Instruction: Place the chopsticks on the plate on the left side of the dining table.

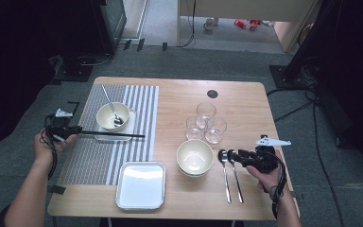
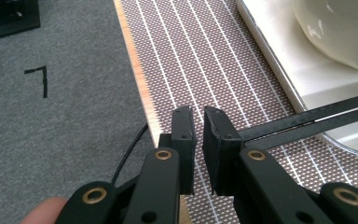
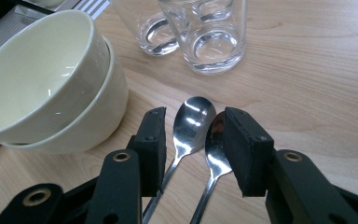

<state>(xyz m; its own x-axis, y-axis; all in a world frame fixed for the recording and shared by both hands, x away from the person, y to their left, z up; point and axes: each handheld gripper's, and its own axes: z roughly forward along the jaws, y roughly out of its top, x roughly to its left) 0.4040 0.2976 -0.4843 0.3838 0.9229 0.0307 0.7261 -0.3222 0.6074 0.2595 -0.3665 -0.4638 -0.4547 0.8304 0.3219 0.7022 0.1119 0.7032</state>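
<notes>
High view: left gripper [image 1: 78,129] has its jaws clenched on a pair of black chopsticks [image 1: 116,135] over the tray by the bowl [image 1: 112,116]; that thin grip could let them twist. Right gripper [image 1: 232,155] hangs released over two spoons [image 3: 191,126], so closing now might pinch both.

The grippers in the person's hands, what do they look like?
Both are black. Each has two flat, blocky jaws on black link arms joined with brass-coloured rivets. The left gripper and the right gripper each carry a pale grey three-cornered plate on top, and a black cable trails from each around the wrist. The person's forearms are bare, with no sleeves in sight.
</notes>
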